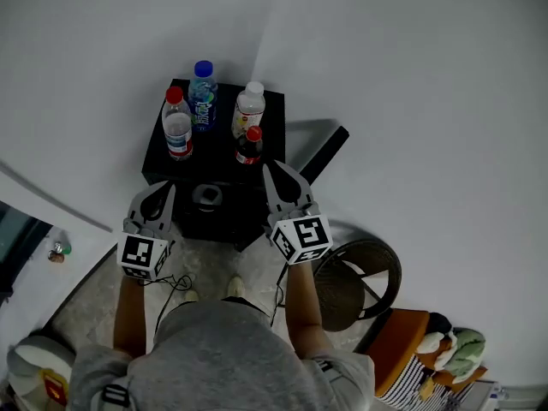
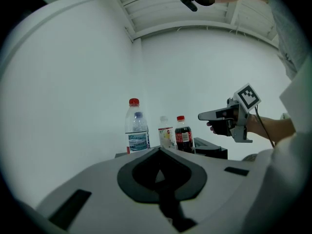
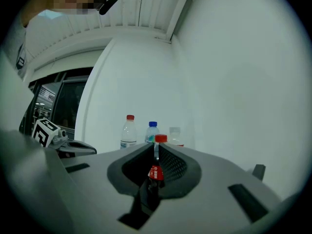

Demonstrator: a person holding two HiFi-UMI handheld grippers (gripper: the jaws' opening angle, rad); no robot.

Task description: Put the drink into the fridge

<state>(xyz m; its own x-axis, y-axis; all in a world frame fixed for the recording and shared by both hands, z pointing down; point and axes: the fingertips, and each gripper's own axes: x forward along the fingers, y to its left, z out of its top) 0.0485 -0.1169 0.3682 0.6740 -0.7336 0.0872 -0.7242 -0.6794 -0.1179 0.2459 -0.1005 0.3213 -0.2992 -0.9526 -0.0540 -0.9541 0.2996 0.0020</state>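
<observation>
- Our right gripper, jaws together and empty, pointed at the cola bottle just beyond its tips.
- Our left gripper, likewise closed, hovered at the near left.
- The cola stood with three other bottles atop the black cabinet, which we took for the fridge.
- We judged this the approach. Next, the jaws must part around a bottle.

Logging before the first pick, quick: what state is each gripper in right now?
Left gripper: closed, holding nothing.
Right gripper: closed, holding nothing; the cola bottle stands ahead of it.
</observation>
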